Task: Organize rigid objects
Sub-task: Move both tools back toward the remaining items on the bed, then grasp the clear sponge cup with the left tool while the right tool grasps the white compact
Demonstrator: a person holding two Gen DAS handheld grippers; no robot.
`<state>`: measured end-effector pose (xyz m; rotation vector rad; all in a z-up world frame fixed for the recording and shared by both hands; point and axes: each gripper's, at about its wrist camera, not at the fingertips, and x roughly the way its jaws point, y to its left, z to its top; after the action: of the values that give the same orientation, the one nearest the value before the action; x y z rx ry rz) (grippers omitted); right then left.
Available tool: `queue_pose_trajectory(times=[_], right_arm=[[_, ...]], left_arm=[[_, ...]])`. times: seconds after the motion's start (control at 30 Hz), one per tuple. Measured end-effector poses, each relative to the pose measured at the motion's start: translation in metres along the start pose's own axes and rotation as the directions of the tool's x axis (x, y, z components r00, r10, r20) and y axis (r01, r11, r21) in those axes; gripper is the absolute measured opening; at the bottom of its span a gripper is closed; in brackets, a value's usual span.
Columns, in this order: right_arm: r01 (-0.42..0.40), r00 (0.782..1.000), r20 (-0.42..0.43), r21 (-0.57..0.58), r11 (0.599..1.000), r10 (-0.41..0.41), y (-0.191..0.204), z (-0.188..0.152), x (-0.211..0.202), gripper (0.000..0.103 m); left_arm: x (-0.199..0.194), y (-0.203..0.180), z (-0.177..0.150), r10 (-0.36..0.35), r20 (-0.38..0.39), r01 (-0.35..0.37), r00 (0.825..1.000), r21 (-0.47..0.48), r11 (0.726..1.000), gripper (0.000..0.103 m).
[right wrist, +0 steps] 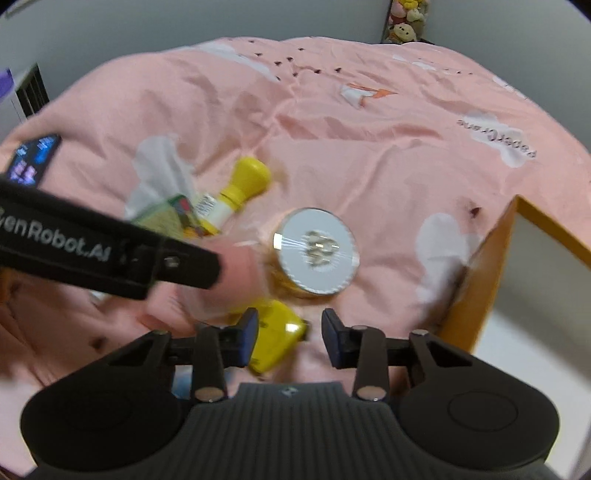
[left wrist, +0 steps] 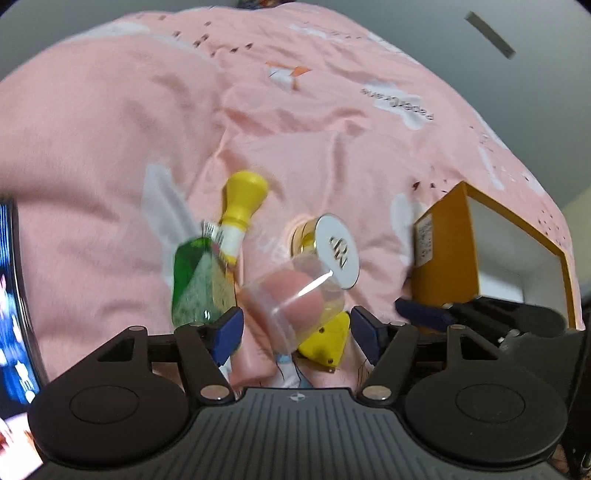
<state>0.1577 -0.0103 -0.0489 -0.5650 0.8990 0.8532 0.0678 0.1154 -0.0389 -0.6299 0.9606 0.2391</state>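
On a pink bedspread lie a green bottle with a yellow cap (left wrist: 207, 266) (right wrist: 221, 199), a gold jar with a round white lid (left wrist: 334, 251) (right wrist: 316, 251), a clear plastic cup (left wrist: 295, 299) on its side, and a small yellow object (left wrist: 328, 339) (right wrist: 271, 334). My left gripper (left wrist: 297, 328) is open, its fingers either side of the clear cup. My right gripper (right wrist: 290, 332) is open and empty, just above the yellow object. The left gripper's arm (right wrist: 92, 247) crosses the right wrist view.
An open orange box with a white inside (left wrist: 491, 254) (right wrist: 524, 280) stands at the right. A lit screen (left wrist: 14, 306) is at the left edge; a phone (right wrist: 33, 158) lies on the bed. A shelf with plush toys (right wrist: 406, 20) is far back.
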Motion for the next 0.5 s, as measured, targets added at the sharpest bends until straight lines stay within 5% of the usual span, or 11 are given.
queue_pose_trajectory(times=[0.4, 0.5], right_arm=[[0.026, 1.0, 0.011, -0.031, 0.999, -0.026, -0.013, 0.002, 0.007, 0.036], [0.035, 0.999, 0.02, -0.023, 0.999, -0.035, -0.013, 0.003, 0.014, 0.028]], left_arm=[[0.023, -0.007, -0.002, 0.035, -0.015, -0.036, 0.999, -0.118, 0.992, 0.082], [0.026, -0.01, -0.001, 0.059, -0.006, -0.059, 0.998, -0.118, 0.991, 0.082]])
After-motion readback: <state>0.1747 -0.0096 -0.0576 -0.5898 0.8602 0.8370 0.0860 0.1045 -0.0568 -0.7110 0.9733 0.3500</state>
